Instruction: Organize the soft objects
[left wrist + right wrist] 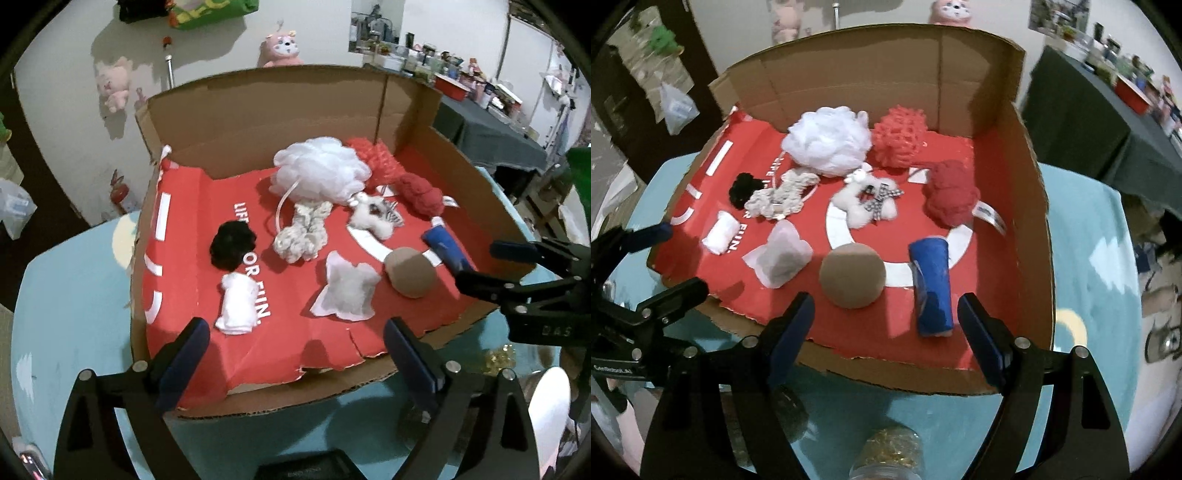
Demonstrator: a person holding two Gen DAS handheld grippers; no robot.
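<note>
An open cardboard box (280, 107) (1030, 206) with a red printed floor holds several soft objects: a white mesh puff (319, 170) (827, 142), a red net puff (899, 138), a red fluffy bundle (421, 194) (951, 195), a small white plush (371, 218) (866, 201), a cream rope knot (303, 234), a black pom (232, 245), a white roll (238, 304), a white pouch (347, 291) (779, 258), a tan ball (410, 273) (852, 277) and a blue roll (445, 247) (932, 288). My left gripper (295, 354) is open and empty at the box's front edge. My right gripper (886, 332) is open and empty near the blue roll.
The box sits on a light blue table (74, 295) (1089, 258). A jar with gold contents (886, 456) stands under my right gripper. Plush toys hang on the wall (114, 86). A cluttered dark table (491, 129) stands at the right.
</note>
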